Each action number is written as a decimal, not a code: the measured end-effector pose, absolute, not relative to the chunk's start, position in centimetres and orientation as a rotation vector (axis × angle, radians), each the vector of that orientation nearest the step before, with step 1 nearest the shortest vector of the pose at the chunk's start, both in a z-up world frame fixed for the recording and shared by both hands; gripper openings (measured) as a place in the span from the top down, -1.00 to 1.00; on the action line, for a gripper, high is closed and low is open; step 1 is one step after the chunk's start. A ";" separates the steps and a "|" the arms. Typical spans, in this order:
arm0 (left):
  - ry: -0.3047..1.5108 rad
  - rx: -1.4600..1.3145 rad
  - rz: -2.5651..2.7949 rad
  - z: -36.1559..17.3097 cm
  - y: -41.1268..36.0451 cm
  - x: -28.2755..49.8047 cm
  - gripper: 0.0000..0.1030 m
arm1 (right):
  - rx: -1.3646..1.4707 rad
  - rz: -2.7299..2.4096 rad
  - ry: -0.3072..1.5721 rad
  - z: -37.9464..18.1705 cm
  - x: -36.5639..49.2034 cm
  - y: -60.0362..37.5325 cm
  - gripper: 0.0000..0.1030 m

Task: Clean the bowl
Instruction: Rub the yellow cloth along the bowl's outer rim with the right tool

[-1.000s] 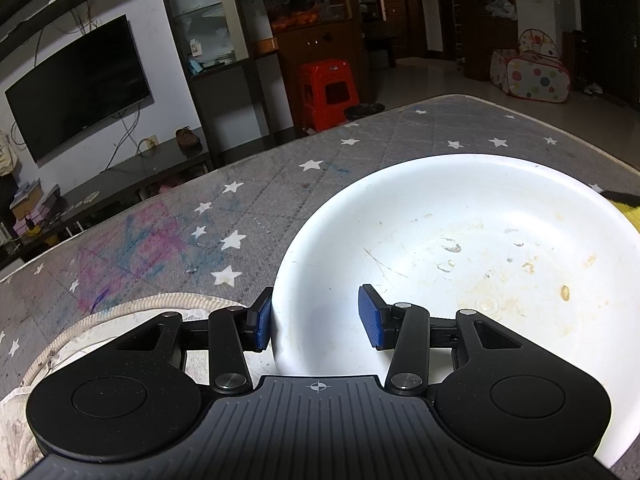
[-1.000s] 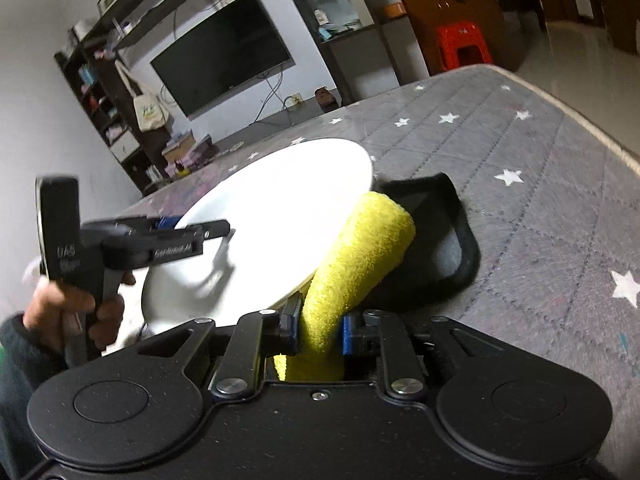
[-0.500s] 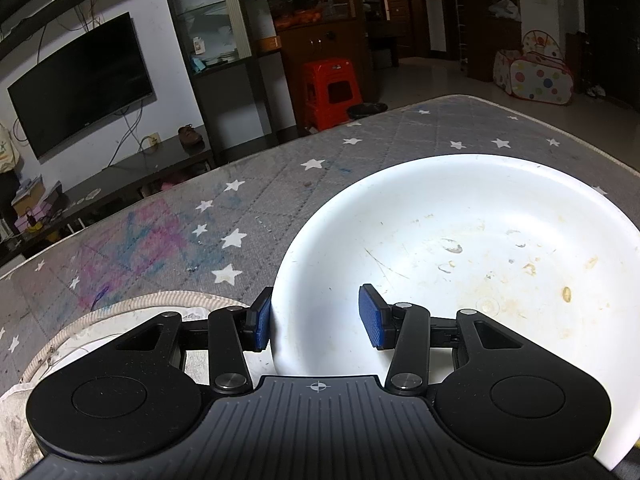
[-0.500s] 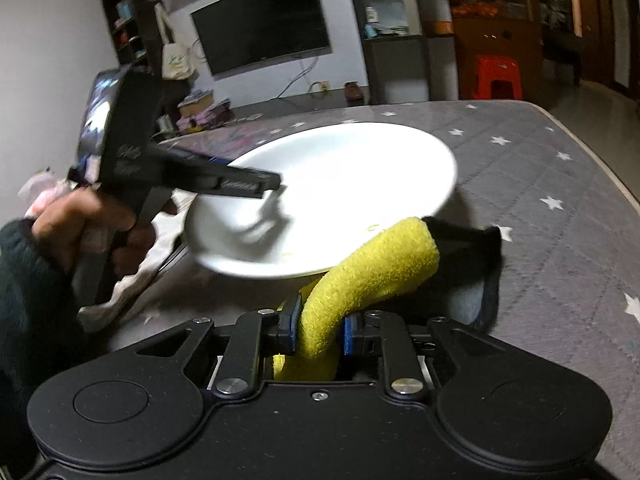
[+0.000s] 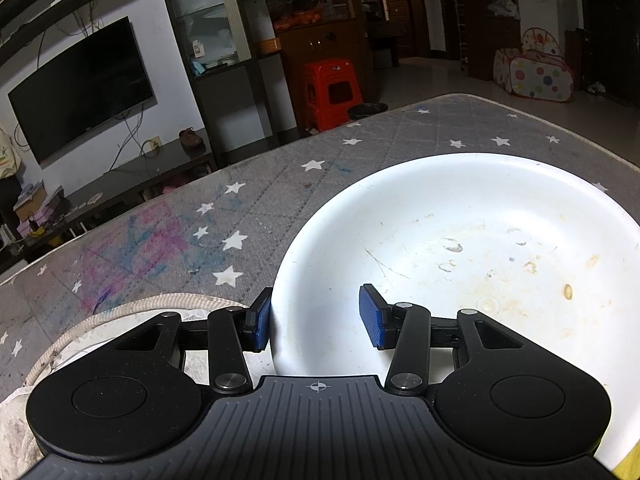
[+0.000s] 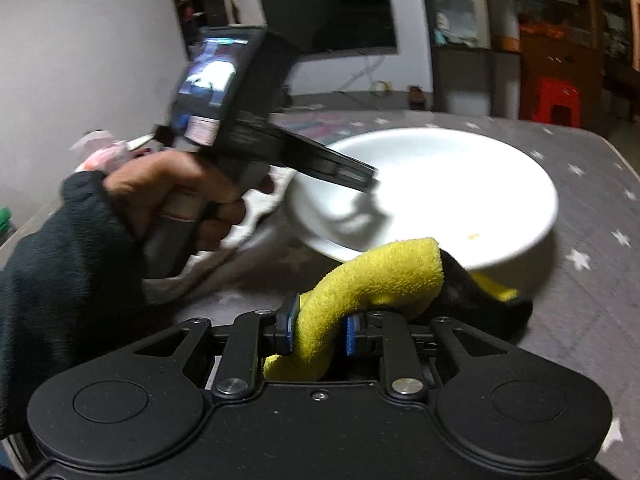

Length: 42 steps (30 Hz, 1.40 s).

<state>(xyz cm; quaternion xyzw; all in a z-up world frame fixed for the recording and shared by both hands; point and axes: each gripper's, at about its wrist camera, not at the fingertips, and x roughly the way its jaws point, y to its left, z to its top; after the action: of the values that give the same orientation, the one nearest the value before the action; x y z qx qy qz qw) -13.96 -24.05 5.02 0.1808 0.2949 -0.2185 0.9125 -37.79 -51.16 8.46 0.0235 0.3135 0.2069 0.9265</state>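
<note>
Left gripper [image 5: 315,318] sits half open around the near rim of the white bowl [image 5: 472,248], one blue pad outside the wall, the other inside and clear of it, so it isn't really clamped. Bowl's on the grey star-print mat [image 5: 248,208], with yellowish crumbs and smears inside. Right gripper [image 6: 318,330] is nearly closed, pinching a rolled yellow cloth [image 6: 376,280] just in front of the bowl.

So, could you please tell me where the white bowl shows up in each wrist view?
Left wrist: the white bowl fills the right half, its near rim between the left gripper fingers.
Right wrist: centre right, behind the yellow cloth.
Shared landmark: the red stool, upper centre in the left view, far right in the right.
</note>
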 end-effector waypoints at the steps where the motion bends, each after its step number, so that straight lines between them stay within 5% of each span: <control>1: 0.608 0.372 -0.451 5.0 -24.0 -14.0 0.09 | 0.043 0.421 0.635 8.6 -37.8 -51.0 0.52; 26: 0.591 0.405 -0.472 5.7 -26.1 -16.2 0.09 | -0.003 0.191 0.624 8.8 -37.2 -54.6 0.57; 42: 0.588 0.408 -0.468 5.5 -26.6 -16.6 0.08 | 0.206 0.080 0.615 8.4 -35.2 -59.8 0.57</control>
<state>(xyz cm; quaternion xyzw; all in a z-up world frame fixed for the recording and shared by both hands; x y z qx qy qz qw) -16.65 -26.59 5.50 0.1979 0.2851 -0.2268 0.9100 -35.16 -59.83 8.42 0.1010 0.3020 0.0392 0.9471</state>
